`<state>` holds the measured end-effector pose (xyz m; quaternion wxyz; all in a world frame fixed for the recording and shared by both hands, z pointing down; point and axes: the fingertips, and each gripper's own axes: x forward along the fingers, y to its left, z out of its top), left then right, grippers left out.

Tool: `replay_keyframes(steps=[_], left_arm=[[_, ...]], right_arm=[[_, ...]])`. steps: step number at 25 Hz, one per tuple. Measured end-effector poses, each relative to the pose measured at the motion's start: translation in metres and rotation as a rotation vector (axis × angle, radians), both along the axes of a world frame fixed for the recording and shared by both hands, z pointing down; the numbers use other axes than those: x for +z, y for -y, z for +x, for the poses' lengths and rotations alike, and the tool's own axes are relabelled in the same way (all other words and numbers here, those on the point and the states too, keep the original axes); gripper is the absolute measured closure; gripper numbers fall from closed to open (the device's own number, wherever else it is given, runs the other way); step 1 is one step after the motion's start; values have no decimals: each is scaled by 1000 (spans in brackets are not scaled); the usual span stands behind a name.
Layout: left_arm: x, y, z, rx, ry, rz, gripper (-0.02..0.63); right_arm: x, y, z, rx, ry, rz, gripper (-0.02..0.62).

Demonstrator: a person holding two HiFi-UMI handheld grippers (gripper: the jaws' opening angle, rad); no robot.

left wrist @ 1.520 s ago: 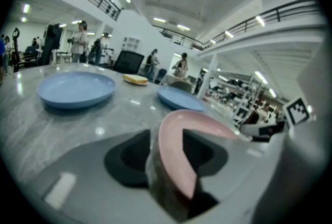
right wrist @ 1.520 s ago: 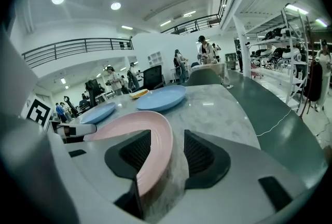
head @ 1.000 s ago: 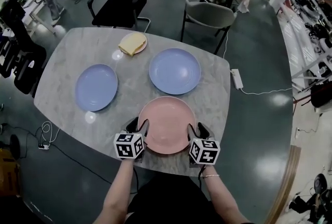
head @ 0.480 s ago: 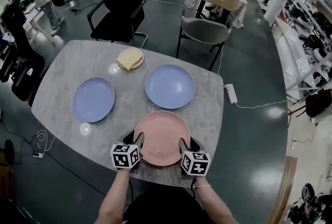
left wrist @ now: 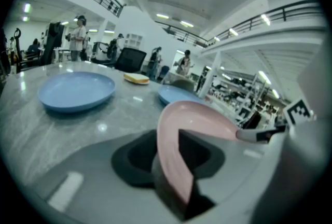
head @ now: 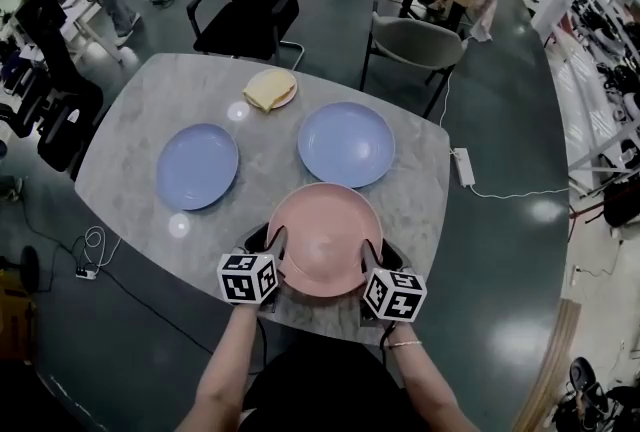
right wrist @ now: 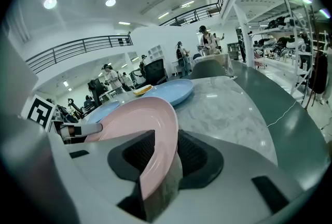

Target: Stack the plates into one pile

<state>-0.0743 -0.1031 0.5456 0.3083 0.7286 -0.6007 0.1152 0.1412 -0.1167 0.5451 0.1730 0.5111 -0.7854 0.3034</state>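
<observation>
Head view: the left tongs (head: 271, 242) and right tongs (head: 374, 252) have just been closing and now clench opposite rims of the pink plate (head: 325, 238). A second ago their jaws stood wider beside it. The plate is at the surface's (head: 135, 125) near edge, with the left blue plate (head: 197, 166) and right blue plate (head: 346, 144) beyond.

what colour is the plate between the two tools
The plate is pink, clearest in the head view.
</observation>
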Motion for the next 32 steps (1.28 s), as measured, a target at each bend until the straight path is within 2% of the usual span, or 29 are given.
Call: replay_keyframes(steps=[10,15,23,32], left_arm=[[-29,27,-4,-27,18,44,474],[-40,51,-4,-13,23,65,474],[-42,111,-4,74,8,74,480],[-40,187,1,216,-5,71,480]], right_arm=[[-31,33,-3,-26,45,43,471],[-41,53,-4,-30,42,63,471],[-37,87,-1,50,20,56,474],[-34,130,-1,178,-20,50,474]])
